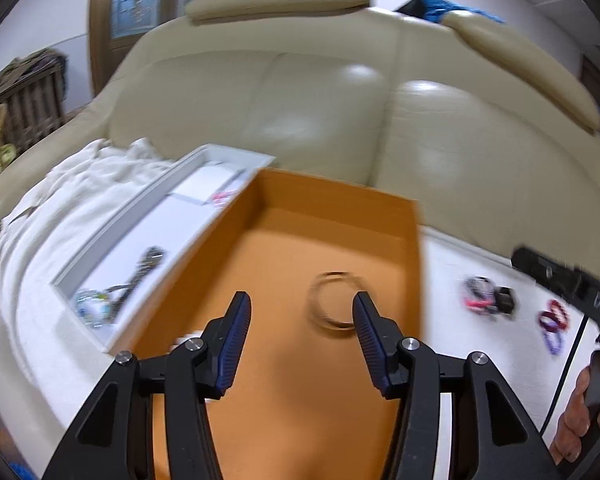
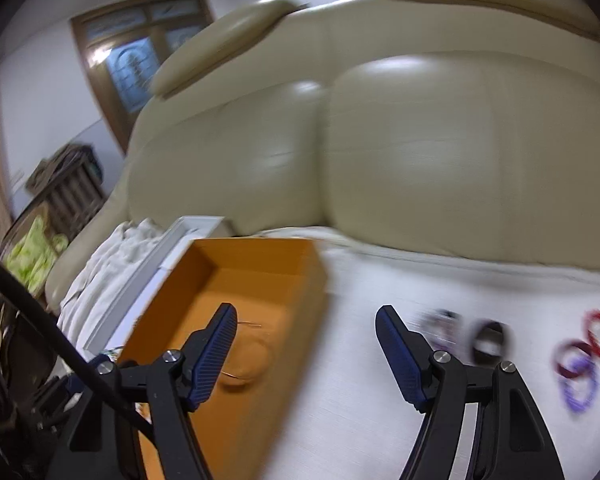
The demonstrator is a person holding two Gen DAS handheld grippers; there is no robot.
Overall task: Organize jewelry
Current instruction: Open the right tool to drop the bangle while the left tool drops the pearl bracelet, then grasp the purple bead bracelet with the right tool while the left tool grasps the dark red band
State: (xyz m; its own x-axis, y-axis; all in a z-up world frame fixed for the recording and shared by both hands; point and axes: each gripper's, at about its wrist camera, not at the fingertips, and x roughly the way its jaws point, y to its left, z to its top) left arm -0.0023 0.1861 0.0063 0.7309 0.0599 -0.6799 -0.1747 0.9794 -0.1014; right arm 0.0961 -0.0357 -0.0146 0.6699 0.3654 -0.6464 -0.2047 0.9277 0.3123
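The left gripper (image 1: 302, 336) hung over the orange box (image 1: 284, 240) with its fingers (image 1: 236, 340) spread and holding nothing, a thin gold bangle (image 1: 334, 300) lying on the box floor just ahead of the right-hand finger. The right gripper (image 2: 306, 354) was likewise released, the dark bracelets (image 2: 472, 334) and the red and purple ones (image 2: 584, 356) lying on the white cloth (image 2: 360, 400) beyond its right finger.

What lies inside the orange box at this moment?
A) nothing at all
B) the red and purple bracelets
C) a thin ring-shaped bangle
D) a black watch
C: a thin bangle rests on the floor of the orange box, while the red and purple bracelets lie outside it on the white cloth.
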